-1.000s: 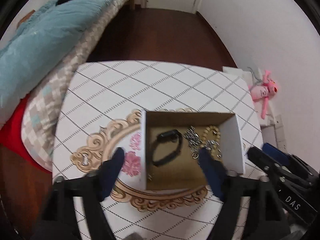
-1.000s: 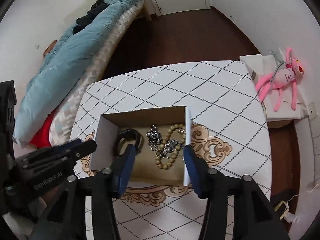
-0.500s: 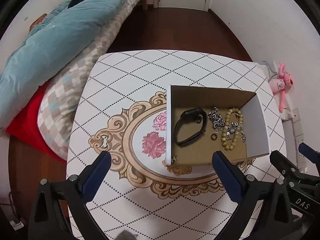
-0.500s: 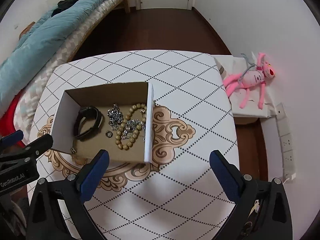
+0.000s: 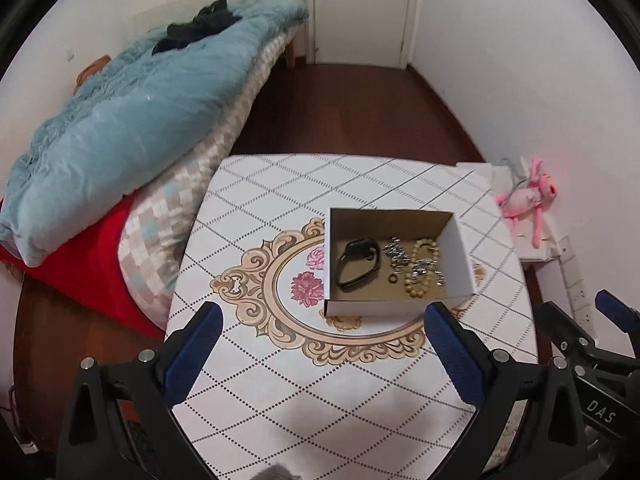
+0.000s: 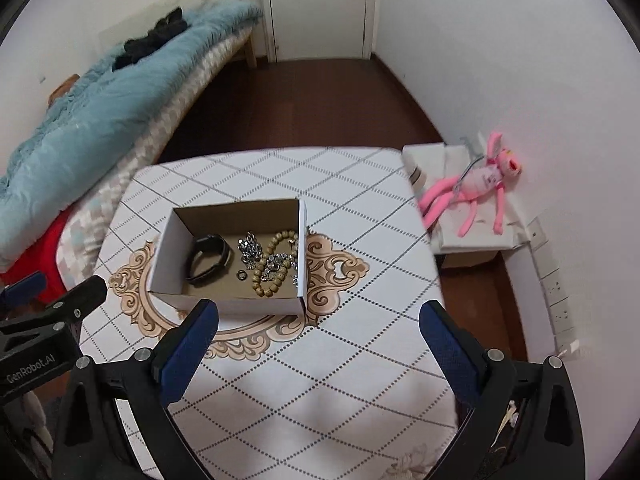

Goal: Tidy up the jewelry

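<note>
Both grippers hang above the bench [image 5: 280, 380], a white top with a dotted diamond pattern and a tan scrollwork oval with pink flowers. The left gripper [image 5: 320, 320] has its blue-padded fingers [image 5: 192, 356] spread as wide as they go, nothing between them but bare bench. Same story on the right gripper [image 6: 318, 320]: fingers [image 6: 448, 352] wide apart, gripping nothing.

Beyond the fingertips sits the white open-topped cardboard box with a brown inside [image 5: 464, 256], resting on the bench over the right part of the oval. Inside it, on the left, lies a black looped wristband [image 5: 358, 264]. Beside that, towards the middle, a small heap of silver chain [image 5: 396, 254], and just in front of it a small dark ring [image 5: 392, 278]. On the right of the box floor lies a tan beaded bracelet [image 5: 420, 276], with more silver pieces lying across it.

In the right wrist view the box [image 6: 168, 252] lies to the left of centre, closer to that gripper's left finger.

Off the bench, a pink plush toy [image 6: 476, 188] lies on a white surface by the wall, and a bed with a teal quilt [image 5: 132, 128] runs along the left side.
</note>
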